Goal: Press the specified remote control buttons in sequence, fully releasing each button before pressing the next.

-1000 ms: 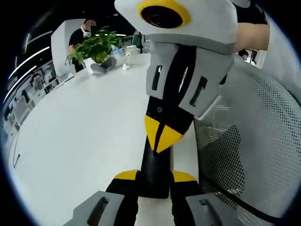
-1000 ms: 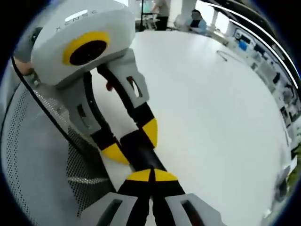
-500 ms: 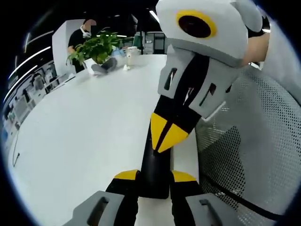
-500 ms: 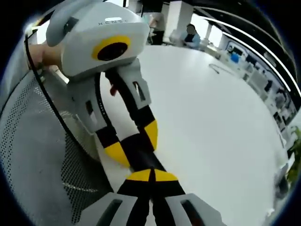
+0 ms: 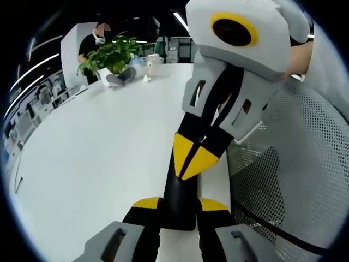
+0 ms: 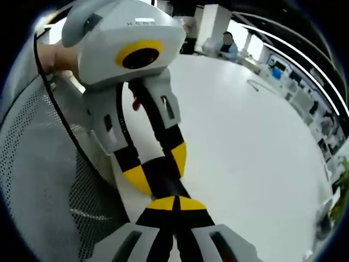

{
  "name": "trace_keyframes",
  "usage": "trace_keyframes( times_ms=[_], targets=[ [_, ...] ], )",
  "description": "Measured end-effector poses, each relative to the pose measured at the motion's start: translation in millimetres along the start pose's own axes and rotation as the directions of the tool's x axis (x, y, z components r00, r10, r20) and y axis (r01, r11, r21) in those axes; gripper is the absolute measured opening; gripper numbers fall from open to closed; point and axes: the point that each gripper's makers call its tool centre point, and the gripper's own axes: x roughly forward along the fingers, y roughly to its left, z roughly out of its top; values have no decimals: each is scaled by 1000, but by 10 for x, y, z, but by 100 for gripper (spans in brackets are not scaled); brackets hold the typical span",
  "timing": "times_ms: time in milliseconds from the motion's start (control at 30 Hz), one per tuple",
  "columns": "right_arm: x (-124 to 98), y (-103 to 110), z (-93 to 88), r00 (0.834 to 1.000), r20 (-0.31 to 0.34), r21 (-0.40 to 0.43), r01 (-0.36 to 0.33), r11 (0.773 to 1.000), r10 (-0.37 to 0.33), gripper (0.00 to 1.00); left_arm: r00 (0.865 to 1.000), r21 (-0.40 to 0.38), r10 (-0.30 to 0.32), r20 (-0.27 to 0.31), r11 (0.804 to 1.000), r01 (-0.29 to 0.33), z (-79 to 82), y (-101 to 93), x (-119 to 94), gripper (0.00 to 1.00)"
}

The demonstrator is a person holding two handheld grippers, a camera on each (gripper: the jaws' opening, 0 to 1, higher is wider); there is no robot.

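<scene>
A slim black remote (image 5: 180,192) lies lengthwise between the jaws of my left gripper (image 5: 179,205), which is shut on its sides just above the white table. My right gripper (image 5: 192,158) comes down from the upper right, shut. Its joined yellow tips rest on the remote's top face. In the right gripper view the right gripper (image 6: 175,203) sits shut at the bottom. Its tips meet the remote (image 6: 163,183), which the left gripper (image 6: 158,170) holds from the upper left. The buttons are hidden under the tips.
The white table (image 5: 92,153) stretches far to the left. A potted plant (image 5: 109,54) and small items stand at its far end near a person (image 5: 94,39). A grey mesh chair back (image 5: 294,169) stands close beside both grippers. A seated person (image 6: 226,43) is at the far side.
My right gripper's body has tilted to the right in the left gripper view while its tips stay on the remote. The left gripper's hold is unchanged.
</scene>
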Motion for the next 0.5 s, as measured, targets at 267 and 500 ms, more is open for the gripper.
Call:
trace_keyframes(
  times_ms=[267, 500],
  targets=[
    [25, -3, 2, 991, -103, 36, -85, 996, 88, 0, 1000, 1, -4, 5, 1000, 4, -4, -1, -1, 24],
    [18, -7, -13, 982, -130, 42, -132, 990, 137, 0, 1000, 4, -5, 2, 1000, 5, 2, -5, 0, 24]
  ],
)
